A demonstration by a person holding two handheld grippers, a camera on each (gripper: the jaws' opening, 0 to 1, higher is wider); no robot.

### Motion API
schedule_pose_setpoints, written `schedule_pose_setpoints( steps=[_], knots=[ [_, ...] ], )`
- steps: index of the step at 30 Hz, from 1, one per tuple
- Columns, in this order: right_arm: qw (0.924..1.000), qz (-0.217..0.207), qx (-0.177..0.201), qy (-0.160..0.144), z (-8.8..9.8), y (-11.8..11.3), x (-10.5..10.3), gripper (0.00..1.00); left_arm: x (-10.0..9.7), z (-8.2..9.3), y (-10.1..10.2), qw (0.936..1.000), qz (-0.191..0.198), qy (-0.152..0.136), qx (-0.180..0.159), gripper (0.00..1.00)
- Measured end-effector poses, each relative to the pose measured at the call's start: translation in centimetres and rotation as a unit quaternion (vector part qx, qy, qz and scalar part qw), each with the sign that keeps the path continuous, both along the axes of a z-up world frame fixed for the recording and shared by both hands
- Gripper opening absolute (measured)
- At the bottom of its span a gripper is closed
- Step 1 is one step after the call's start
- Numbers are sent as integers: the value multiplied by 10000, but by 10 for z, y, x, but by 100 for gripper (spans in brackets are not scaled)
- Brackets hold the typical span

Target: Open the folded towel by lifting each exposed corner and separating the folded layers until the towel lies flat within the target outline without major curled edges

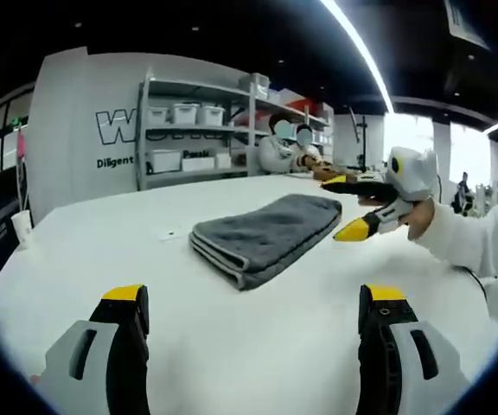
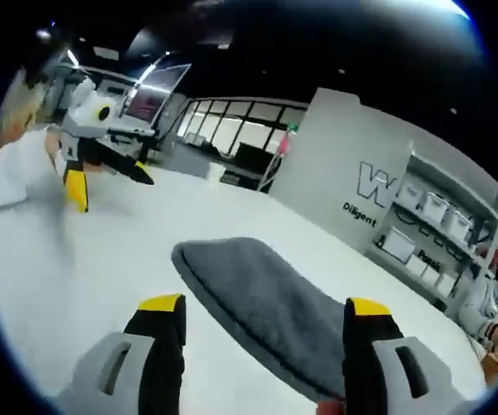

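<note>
Left gripper view gives us the folded grey towel [image 1: 264, 235] lying on the white desk [image 1: 102, 251], ahead of our left gripper [image 1: 258, 316], whose jaws stand wide apart and empty. Our right gripper [image 2: 264, 324] hovers over the towel's near end, jaws spread, gripping nothing.

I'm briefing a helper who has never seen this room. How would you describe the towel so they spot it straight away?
Start at the big white table in front of the grey shelf rack of white bins. Near the table's middle lies the towel, dark grey and folded into a thick stack of layers. It is the one soft, dark thing on the white top; the open right gripper hovers by its far end.
</note>
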State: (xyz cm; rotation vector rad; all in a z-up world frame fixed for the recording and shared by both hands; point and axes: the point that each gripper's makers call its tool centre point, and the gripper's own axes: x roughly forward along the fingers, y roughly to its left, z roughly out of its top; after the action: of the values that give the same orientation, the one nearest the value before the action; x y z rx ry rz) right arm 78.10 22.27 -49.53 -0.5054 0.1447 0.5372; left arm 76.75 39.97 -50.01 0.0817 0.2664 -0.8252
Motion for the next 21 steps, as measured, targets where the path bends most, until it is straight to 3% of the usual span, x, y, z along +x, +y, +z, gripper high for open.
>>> schedule_pose_setpoints(
  steps=[4,8,13,21],
  knots=[
    [9997,205,-99,40,-10,34,16,69,-1,1,0,10000,11,-3,-29,99],
    [9985,371,-391,-50,-19,57,31,60,-1,0,1,10000,15,9,-49,99],
    [9980,488,-385,-90,-26,74,42,49,-1,1,1,10000,15,15,-79,99],
    [9940,710,-792,-246,-39,96,52,35,0,5,3,9999,40,-26,-131,99]
  ],
)
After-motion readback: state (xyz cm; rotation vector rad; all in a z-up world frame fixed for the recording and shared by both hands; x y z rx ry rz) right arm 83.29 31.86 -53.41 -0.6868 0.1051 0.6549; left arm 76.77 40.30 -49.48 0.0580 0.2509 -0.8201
